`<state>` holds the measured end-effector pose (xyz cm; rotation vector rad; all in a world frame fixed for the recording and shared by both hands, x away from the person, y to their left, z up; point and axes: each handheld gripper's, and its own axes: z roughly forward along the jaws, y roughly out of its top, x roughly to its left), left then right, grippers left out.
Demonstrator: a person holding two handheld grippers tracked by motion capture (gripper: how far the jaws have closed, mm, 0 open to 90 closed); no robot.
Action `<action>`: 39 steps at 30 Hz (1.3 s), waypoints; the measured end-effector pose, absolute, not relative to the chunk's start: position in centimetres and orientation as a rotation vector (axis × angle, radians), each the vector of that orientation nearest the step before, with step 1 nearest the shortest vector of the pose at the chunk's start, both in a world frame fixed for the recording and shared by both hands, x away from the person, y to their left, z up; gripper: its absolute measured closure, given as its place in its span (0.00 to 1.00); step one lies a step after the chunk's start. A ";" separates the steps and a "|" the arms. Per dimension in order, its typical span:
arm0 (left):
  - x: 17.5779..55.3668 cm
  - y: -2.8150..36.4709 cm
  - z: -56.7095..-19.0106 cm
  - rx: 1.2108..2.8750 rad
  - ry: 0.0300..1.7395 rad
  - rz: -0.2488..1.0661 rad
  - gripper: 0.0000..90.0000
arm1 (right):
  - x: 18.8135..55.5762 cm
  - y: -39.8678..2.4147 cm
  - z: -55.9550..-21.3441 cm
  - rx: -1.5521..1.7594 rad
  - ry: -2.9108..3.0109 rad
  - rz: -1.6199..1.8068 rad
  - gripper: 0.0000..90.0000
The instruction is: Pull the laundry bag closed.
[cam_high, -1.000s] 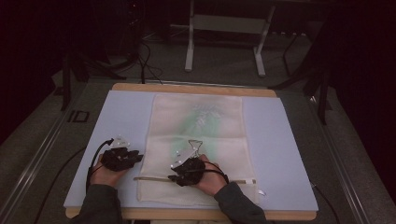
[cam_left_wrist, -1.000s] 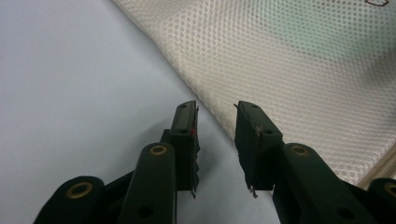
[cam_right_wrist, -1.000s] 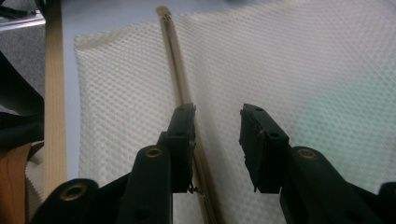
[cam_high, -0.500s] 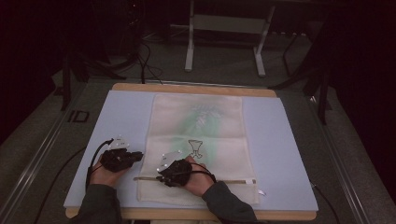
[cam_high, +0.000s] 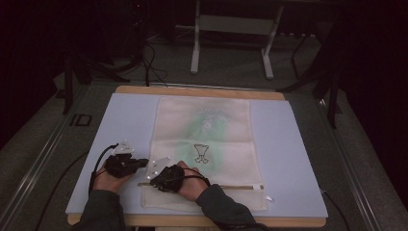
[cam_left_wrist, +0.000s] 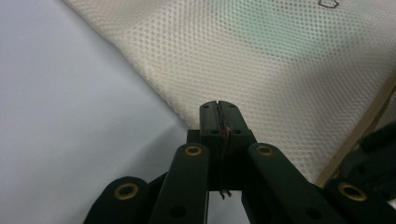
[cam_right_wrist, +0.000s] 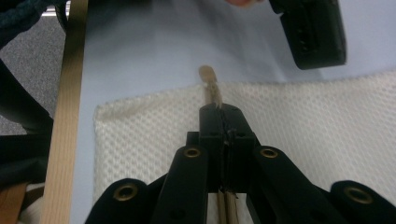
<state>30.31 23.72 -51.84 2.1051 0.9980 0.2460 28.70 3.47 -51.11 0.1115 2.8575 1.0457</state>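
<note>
Wooden table [cam_high: 202,90], pale blue mat [cam_high: 130,120] on top, cream mesh bag [cam_high: 226,144] flat on the mat

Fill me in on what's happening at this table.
A person works on a cream mesh laundry bag lying flat on the blue mat. The left gripper has just closed on the bag's left edge. The right gripper has just closed on the tan zipper strip near its end, close to the bag's near left corner. Both grippers sit close together there.
</note>
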 end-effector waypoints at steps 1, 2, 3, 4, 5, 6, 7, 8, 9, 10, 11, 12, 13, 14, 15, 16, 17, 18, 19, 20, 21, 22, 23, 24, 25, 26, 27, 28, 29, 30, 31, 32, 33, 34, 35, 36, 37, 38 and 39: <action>30.3 23.8 -51.8 2.101 1.001 0.249 0.99 | 28.7 3.7 -51.2 0.105 2.857 1.051 0.98; 30.3 23.9 -51.8 2.096 1.005 0.248 0.98 | 28.7 3.9 -51.2 0.101 2.857 1.055 0.98; 30.3 23.9 -51.8 2.094 1.008 0.251 0.98 | 28.7 4.2 -51.2 0.103 2.860 1.059 0.97; 30.3 24.0 -51.8 2.092 1.011 0.253 0.97 | 28.7 4.4 -51.2 0.102 2.860 1.062 0.96; 30.3 24.1 -51.8 2.091 1.011 0.252 0.97 | 28.7 4.6 -51.3 0.101 2.859 1.065 0.95; 30.3 24.1 -51.8 2.090 1.013 0.253 0.96 | 28.7 4.9 -51.3 0.094 2.861 1.068 0.94; 30.3 24.1 -51.7 2.089 1.018 0.255 0.96 | 28.7 5.0 -51.3 0.103 2.861 1.070 0.94; 30.3 24.1 -51.7 2.087 1.020 0.256 0.96 | 28.7 5.2 -51.3 0.100 2.859 1.076 0.93; 30.3 24.1 -51.7 2.086 1.020 0.257 0.96 | 28.7 5.5 -51.4 0.112 2.863 1.082 0.93; 30.3 24.2 -51.7 2.085 1.021 0.260 0.96 | 28.7 5.7 -51.4 0.107 2.860 1.083 0.92; 30.3 24.2 -51.7 2.085 1.022 0.260 0.96 | 28.8 5.9 -51.4 0.106 2.856 1.087 0.91; 30.3 24.3 -51.7 2.081 1.025 0.260 0.95 | 28.8 6.1 -51.4 0.112 2.853 1.093 0.90; 30.3 24.3 -51.7 2.079 1.026 0.261 0.95 | 28.8 6.2 -51.5 0.122 2.854 1.098 0.90; 30.3 24.4 -51.7 2.077 1.030 0.260 0.95 | 28.9 6.4 -51.5 0.124 2.854 1.101 0.89; 30.3 24.4 -51.7 2.078 1.031 0.256 0.95 | 28.9 6.6 -51.6 0.129 2.857 1.098 0.89; 30.4 24.5 -51.8 2.078 1.033 0.255 0.95 | 29.0 6.7 -51.6 0.125 2.854 1.098 0.89; 30.4 24.5 -51.8 2.077 1.037 0.256 0.95 | 29.1 6.9 -51.7 0.128 2.855 1.097 0.88; 30.4 24.5 -51.8 2.075 1.038 0.255 0.95 | 29.1 7.1 -51.7 0.128 2.858 1.095 0.88; 30.4 24.5 -51.8 2.074 1.037 0.255 0.95 | 29.1 7.2 -51.8 0.127 2.862 1.093 0.88; 30.4 24.5 -51.8 2.073 1.038 0.256 0.95 | 29.2 7.4 -51.9 0.127 2.861 1.088 0.87; 30.4 24.5 -51.8 2.073 1.038 0.255 0.95 | 29.2 7.5 -52.0 0.127 2.868 1.082 0.87; 30.4 24.5 -51.8 2.074 1.038 0.255 0.95 | 29.3 7.7 -52.1 0.121 2.871 1.077 0.87; 30.4 24.5 -51.8 2.074 1.038 0.255 0.95 | 29.3 7.7 -52.1 0.121 2.871 1.077 0.87; 30.4 24.5 -51.8 2.078 1.036 0.250 0.95 | 29.3 7.8 -52.2 0.123 2.870 1.070 0.86; 30.4 24.5 -51.8 2.080 1.036 0.250 0.95 | 29.4 8.0 -52.4 0.135 2.877 1.060 0.86; 30.4 24.5 -51.8 2.081 1.035 0.250 0.95 | 29.5 8.0 -52.6 0.130 2.881 1.052 0.86; 30.4 24.5 -51.8 2.082 1.035 0.250 0.95 | 29.5 8.1 -52.7 0.138 2.890 1.049 0.86; 30.4 24.5 -51.8 2.080 1.035 0.248 0.95 | 29.6 8.2 -52.7 0.139 2.893 1.048 0.86; 30.4 24.5 -51.8 2.078 1.038 0.249 0.95 | 29.6 8.3 -52.8 0.147 2.899 1.044 0.88; 30.4 24.5 -51.8 2.074 1.043 0.250 0.95 | 29.5 8.4 -52.8 0.148 2.901 1.046 0.90; 30.4 24.6 -51.8 2.074 1.043 0.249 0.95 | 29.5 8.5 -52.7 0.143 2.901 1.038 0.90; 30.4 24.6 -51.8 2.075 1.043 0.248 0.95 | 29.4 8.6 -52.7 0.135 2.895 1.033 0.90; 30.4 24.6 -51.8 2.074 1.043 0.246 0.95 | 29.4 8.6 -52.7 0.132 2.892 1.033 0.90; 30.4 24.6 -51.8 2.074 1.043 0.245 0.95 | 29.4 8.5 -52.6 0.142 2.888 1.049 0.90; 30.4 24.6 -51.8 2.075 1.043 0.246 0.95 | 29.5 8.4 -52.5 0.153 2.883 1.070 0.90; 30.4 24.5 -51.8 2.073 1.044 0.247 0.95 | 29.5 8.3 -52.3 0.162 2.879 1.087 0.90; 30.4 24.5 -51.8 2.071 1.044 0.248 0.95 | 29.5 8.2 -52.2 0.163 2.870 1.101 0.90; 30.4 24.5 -51.8 2.070 1.044 0.247 0.95 | 29.5 8.0 -52.0 0.163 2.863 1.111 0.90; 30.4 24.5 -51.8 2.072 1.043 0.249 0.95 | 29.4 7.9 -51.8 0.164 2.859 1.120 0.90</action>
